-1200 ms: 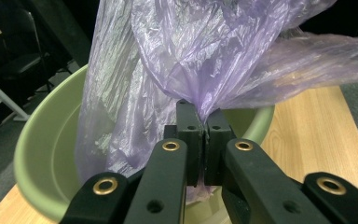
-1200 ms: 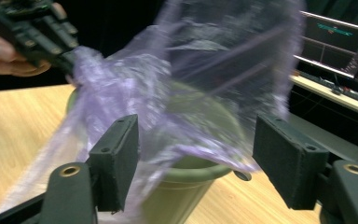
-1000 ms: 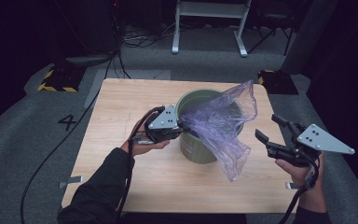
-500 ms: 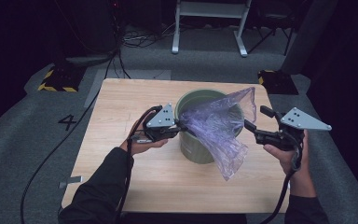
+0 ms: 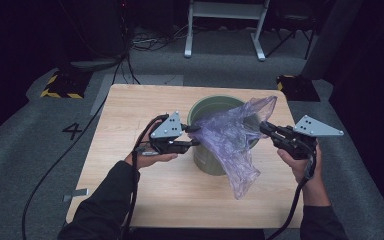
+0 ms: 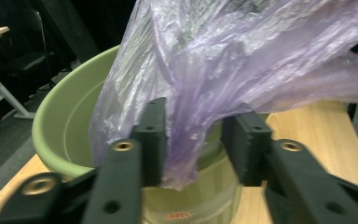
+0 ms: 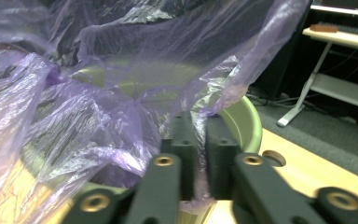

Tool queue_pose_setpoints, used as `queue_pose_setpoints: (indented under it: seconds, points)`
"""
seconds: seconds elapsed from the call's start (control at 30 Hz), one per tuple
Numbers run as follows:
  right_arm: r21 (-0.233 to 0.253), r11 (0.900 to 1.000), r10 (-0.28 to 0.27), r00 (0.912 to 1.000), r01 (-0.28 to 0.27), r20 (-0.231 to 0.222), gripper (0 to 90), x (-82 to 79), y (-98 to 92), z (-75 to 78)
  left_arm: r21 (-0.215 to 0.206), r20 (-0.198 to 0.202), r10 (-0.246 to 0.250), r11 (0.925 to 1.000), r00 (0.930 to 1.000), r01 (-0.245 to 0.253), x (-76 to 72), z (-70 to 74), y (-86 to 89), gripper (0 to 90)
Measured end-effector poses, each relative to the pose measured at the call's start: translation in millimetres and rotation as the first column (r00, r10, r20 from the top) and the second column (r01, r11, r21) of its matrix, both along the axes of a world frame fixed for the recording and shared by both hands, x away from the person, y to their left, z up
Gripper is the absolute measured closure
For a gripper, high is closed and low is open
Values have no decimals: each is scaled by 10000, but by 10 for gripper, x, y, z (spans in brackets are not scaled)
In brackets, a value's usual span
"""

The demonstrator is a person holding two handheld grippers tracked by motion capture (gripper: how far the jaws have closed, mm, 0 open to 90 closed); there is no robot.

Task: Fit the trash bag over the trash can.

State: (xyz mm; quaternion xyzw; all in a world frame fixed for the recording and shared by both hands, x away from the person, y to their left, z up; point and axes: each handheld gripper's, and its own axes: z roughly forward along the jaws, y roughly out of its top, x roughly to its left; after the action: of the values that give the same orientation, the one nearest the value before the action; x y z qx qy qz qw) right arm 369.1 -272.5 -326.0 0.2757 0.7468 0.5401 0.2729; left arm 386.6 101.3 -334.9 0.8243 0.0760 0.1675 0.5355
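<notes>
purple bag [image 5: 230, 145] over green bucket [image 5: 205, 107]; right gripper [image 7: 196, 140] now pinching its edge

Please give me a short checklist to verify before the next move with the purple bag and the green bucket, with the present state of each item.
1. Right gripper shut on the edge of the purple bag: ok; the right gripper view shows film pinched between its jaws.
2. Left gripper holding the bag: not ok; film hangs between its jaws, but they stand apart.
3. Bag spread across the green bucket: ok, it stretches between both grippers over the opening.
4. Bag mouth open around the rim: not ok; most of the bag hangs outside, down the bucket's front.
5. Bucket upright on the table: ok.
6. Bag free of tears: cannot tell.
</notes>
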Motion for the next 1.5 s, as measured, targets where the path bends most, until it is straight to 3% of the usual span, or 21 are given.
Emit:
queue_pose_setpoints:
  seconds: [0.1, 0.27, 0.47, 0.63, 0.77, 0.87, 0.97, 1.07, 1.13, 1.2, 1.23, 1.3, 1.5]
  points:
    - [-173, 9998, -34, 9997, 38, 226, 899, -50, 9, 9, -353, -343, 127, 9993, 9993, -139, -71, 47, 22, 305]
    - [-280, 9996, 107, 9990, -95, 432, 899, -131, 30, 43, -690, -417, -7, 9976, 9991, -22, -263, 144, 26, 188]
    - [-566, 9984, 69, 9976, -31, 686, 892, -180, 96, 63, -902, -345, -198, 9958, 9992, 166, -475, 252, -65, 162]
    - [-677, 9977, 151, 9967, -97, 794, 890, -223, 122, 48, -1231, -477, -30, 9924, 9989, -29, -571, 311, -145, 156]
    - [-705, 9973, 266, 9950, -199, 964, 889, -293, 121, 29, -930, -368, 406, 9947, 9985, -439, -586, 305, -221, 162]
    - [-628, 9977, 322, 9943, -259, 1019, 889, -350, 103, 4, -733, -239, 906, 9930, 9956, -921, -568, 279, -235, 342]
    - [-584, 9977, 403, 9946, -348, 956, 889, -393, 82, -29, -461, -181, 929, 9945, 9955, -937, -523, 238, -207, 529]
    - [-598, 9975, 423, 9953, -371, 871, 886, -430, 59, -67, -74, 17, 966, 9953, 9953, -966, -487, 183, -179, 653]
    - [-606, 9973, 457, 9952, -406, 860, 886, -457, 43, -90, -147, -83, 915, 9957, 9958, -916, -464, 149, -152, 730]
    - [-603, 9973, 477, 9953, -427, 839, 886, -485, 37, -110, -190, -220, 884, 9959, 9958, -888, -459, 122, -134, 733]
    - [-631, 9971, 481, 9949, -426, 881, 887, -497, 40, -120, -254, -238, 904, 9955, 9956, -910, -466, 110, -127, 685]
    - [-712, 9965, 504, 9947, -440, 901, 887, -524, 56, -138, -291, -108, 845, 9960, 9964, -847, -493, 83, -115, 685]
    - [-766, 9957, 596, 9938, -525, 939, 887, -587, 70, -194, -244, 217, 627, 9978, 9978, -622, -532, 12, -32, 854]
